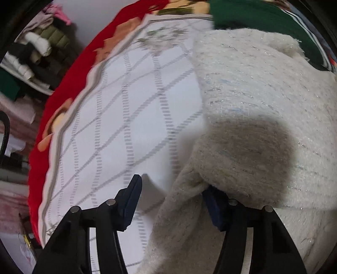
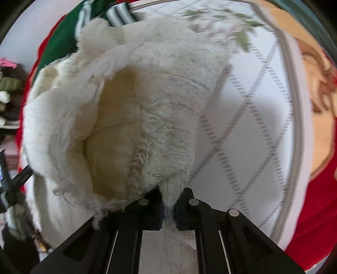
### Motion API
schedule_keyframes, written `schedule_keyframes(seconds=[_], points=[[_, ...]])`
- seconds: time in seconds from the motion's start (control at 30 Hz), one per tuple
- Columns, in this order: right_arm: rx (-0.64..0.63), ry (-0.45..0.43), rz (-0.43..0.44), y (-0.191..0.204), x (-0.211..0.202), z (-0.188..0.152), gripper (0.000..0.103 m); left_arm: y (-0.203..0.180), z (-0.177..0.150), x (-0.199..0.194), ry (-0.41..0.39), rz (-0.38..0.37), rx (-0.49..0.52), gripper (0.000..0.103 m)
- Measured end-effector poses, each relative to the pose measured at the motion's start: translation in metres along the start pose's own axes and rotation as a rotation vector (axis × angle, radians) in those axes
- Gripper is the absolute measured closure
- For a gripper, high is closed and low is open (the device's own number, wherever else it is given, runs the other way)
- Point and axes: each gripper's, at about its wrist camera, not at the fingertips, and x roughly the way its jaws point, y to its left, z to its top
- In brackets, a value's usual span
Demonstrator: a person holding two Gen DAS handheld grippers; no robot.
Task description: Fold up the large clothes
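Cream fluffy knit sweater (image 2: pixel 168 109) lying on white quilted bedspread (image 1: pixel 118 118): soft, bulky, draping. Right gripper (image 2: pixel 168 208) pinching edge fold; left gripper (image 1: pixel 170 202) half-spread, fabric between, unpinched. Advising seam grips.

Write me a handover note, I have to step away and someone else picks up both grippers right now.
Right gripper: shut on a bunched edge of the cream fuzzy garment.
Left gripper: open, fabric of the same garment draped between its fingers, not clamped.
Garment lies bunched on the white diamond-patterned cover; a green garment lies beyond it.
Done: one edge gripped. Left: secure the left grip, spread the garment flat, fold it.
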Motion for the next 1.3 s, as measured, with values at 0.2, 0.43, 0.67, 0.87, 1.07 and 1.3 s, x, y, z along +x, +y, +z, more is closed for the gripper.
schedule_keyframes(seconds=[0.2, 0.43, 0.67, 0.87, 1.07, 1.3], points=[[0.220, -0.030, -0.040, -0.062, -0.004, 0.004, 0.095, 0.009, -0.005, 0.007, 0.024, -0.004, 0.011, 0.030], [0.376, 0.022, -0.054, -0.081, -0.035, 0.001, 0.066, 0.017, -0.013, -0.013, 0.031, -0.025, -0.006, 0.014], [0.390, -0.147, 0.181, -0.074, -0.109, -0.009, 0.024, 0.033, -0.033, -0.054, -0.017, -0.055, -0.083, 0.014], [0.248, -0.037, 0.111, 0.018, -0.039, 0.006, 0.080, 0.027, -0.029, -0.065, -0.048, -0.045, -0.088, 0.014], [0.104, -0.337, -0.038, 0.075, -0.117, -0.010, 0.095, 0.024, -0.021, -0.087, -0.097, -0.121, -0.101, 0.014], [0.094, -0.380, -0.180, 0.088, -0.093, 0.020, 0.095, -0.007, 0.016, -0.080, -0.141, -0.097, -0.081, 0.014]])
